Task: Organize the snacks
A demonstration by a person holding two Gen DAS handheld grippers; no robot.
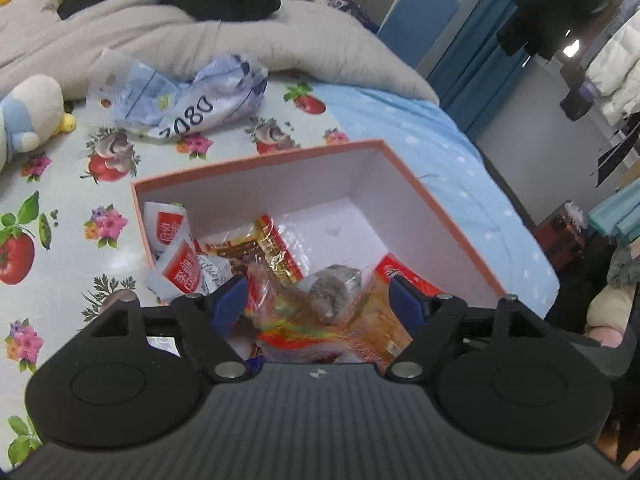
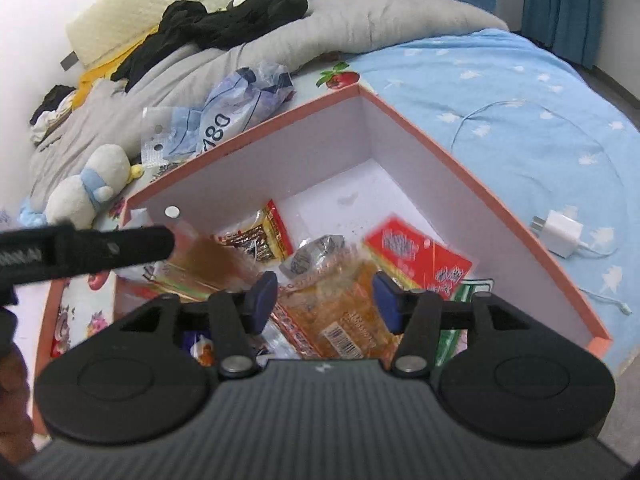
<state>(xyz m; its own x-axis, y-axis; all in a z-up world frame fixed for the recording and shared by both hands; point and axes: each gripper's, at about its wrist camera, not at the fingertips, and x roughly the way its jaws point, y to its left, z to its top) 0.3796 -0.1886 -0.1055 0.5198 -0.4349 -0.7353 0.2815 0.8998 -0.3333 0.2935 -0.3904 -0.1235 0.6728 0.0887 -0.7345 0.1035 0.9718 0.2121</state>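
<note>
Landmark: salmon-pink cardboard box with white lining (image 1: 440, 208), open-topped, standing on the bed.

1. Left gripper (image 1: 316, 300), directly over the box's near end. Blue-padded fingers spread wide, holding nothing; clear orange-tinted snack packets lie loose below the gap. Judged: poised above the pile to drop or sort.
2. Right gripper (image 2: 322, 300), also over the box's near end. Fingers wide apart, gripping nothing; a clear barcode-labelled orange snack packet (image 2: 344, 320) lies beneath.
3. Box contents, heaped at the near end, far corner bare: red printed foil packet (image 2: 420, 252), red-and-gold wrapped packet (image 1: 276, 248), small grey-patterned wrapped piece (image 1: 332, 284), white sachets with red labels (image 1: 176, 248) leaning on the left wall. Judged: the snacks are largely gathered in.
4. Beyond the box: crumpled blue-and-white plastic bag (image 1: 188, 100) on the floral sheet; white plush toy with blue scarf (image 2: 92, 188); grey quilt (image 1: 248, 40).
5. Right of the box: white charger plug (image 2: 558, 234).

Unclear: packets blurred, labels unreadable; lower layers hidden by both grippers; box's near wall cut off.
</note>
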